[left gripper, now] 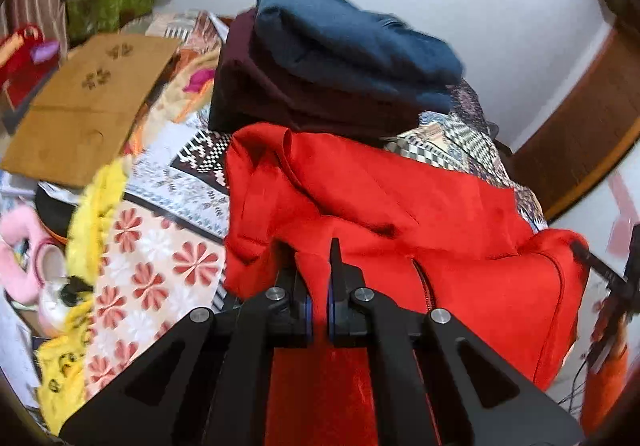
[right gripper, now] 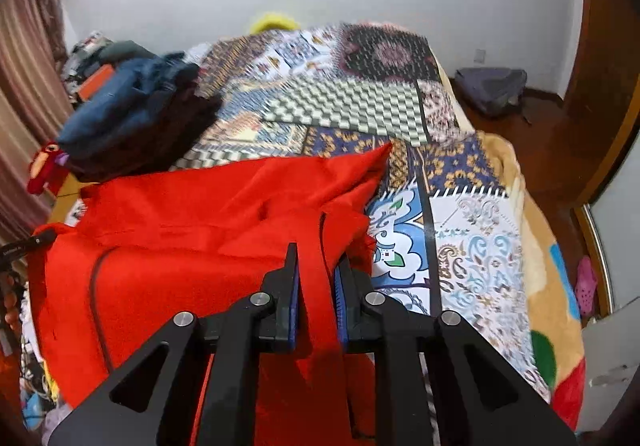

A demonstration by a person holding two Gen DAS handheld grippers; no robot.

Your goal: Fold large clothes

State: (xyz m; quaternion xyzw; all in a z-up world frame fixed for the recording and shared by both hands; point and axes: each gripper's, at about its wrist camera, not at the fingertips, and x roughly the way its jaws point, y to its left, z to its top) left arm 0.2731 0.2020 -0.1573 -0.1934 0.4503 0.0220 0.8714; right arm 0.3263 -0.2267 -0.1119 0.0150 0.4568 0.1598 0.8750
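- On the bed's patterned blanket (right gripper: 472, 246) lies a big red jacket (left gripper: 400, 206), bunched up near the front edge.
- At its left side, the left gripper (left gripper: 316, 266) pinches a fold of red cloth.
- Behind the jacket sits a pile of folded clothes (left gripper: 340, 58), blue on top.
- At the right side, the right gripper (right gripper: 318, 274) also squeezes red cloth.
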